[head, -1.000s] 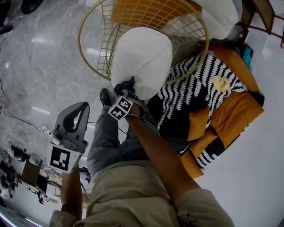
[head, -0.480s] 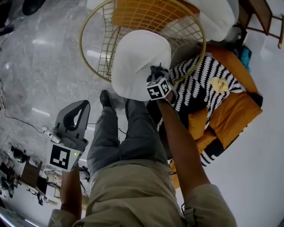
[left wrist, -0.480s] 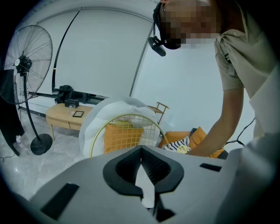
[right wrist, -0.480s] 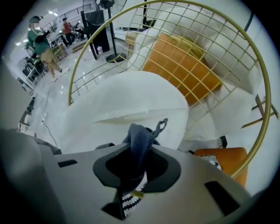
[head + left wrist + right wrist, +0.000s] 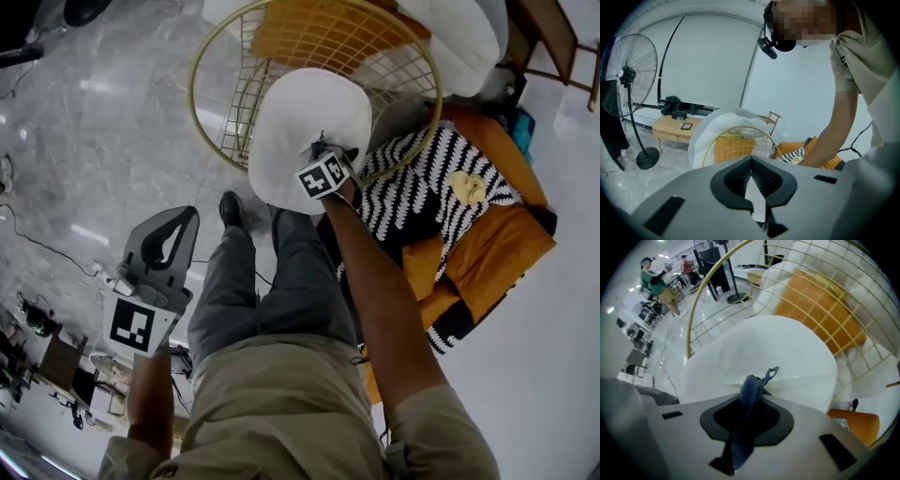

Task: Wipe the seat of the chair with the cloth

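Note:
A round white seat cushion (image 5: 305, 117) lies in a gold wire chair (image 5: 211, 66). My right gripper (image 5: 328, 152) rests at the cushion's near right edge, shut on a dark blue cloth (image 5: 323, 145). In the right gripper view the cloth (image 5: 752, 392) sticks up between the jaws and touches the white seat (image 5: 783, 348). My left gripper (image 5: 178, 217) hangs off to the left over the floor, away from the chair. Its jaws meet at the tips with nothing between them, as the left gripper (image 5: 751, 161) view shows.
An orange armchair (image 5: 506, 244) with a black-and-white patterned throw (image 5: 412, 183) stands right of the wire chair. An orange cushion (image 5: 309, 28) leans on the wire back. The person's legs (image 5: 272, 272) stand before the seat. A standing fan (image 5: 628, 75) and low wooden table (image 5: 670, 127) are farther off.
My right gripper has carried the cloth across the seat from its near left edge to its near right edge. The left gripper has stayed where it was.

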`<state>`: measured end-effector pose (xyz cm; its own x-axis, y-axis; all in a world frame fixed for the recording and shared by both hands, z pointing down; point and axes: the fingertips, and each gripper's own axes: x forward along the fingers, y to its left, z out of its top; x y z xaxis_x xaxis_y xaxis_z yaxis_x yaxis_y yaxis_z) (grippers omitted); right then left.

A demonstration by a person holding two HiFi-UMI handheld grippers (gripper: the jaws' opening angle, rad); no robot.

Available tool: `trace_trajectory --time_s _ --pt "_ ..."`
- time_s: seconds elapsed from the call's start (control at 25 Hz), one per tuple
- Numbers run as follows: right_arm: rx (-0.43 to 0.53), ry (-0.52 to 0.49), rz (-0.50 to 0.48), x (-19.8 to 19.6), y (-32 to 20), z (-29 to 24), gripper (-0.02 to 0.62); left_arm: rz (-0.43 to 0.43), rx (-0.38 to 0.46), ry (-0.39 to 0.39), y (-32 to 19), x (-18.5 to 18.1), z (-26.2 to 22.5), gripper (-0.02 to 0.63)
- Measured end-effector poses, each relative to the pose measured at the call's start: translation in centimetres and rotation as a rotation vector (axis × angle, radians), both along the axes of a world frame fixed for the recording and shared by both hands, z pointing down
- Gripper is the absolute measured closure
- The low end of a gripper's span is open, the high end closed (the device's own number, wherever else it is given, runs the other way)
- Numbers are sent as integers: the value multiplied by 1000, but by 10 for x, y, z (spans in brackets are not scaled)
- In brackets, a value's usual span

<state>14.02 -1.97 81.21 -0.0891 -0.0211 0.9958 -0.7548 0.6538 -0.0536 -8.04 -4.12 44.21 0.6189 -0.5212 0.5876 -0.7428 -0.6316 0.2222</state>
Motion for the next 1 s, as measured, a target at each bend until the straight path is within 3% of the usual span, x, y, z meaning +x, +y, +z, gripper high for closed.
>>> trace_trajectory --time_s 0.16,0.36,0.64,1.0 --pt "-24 -60 -13 -42 25 -19 523 -1 21 -21 9 -13 -22 591" --pt "69 -111 21 -57 2 -68 523 -64 24 -19 0 -34 -51 591" --pt "321 -251 108 -69 -36 -196 528 -132 121 -3 5 -76 -115 591" --pt "639 -419 191 -74 -59 -408 529 -156 264 33 27 -111 -194 591"
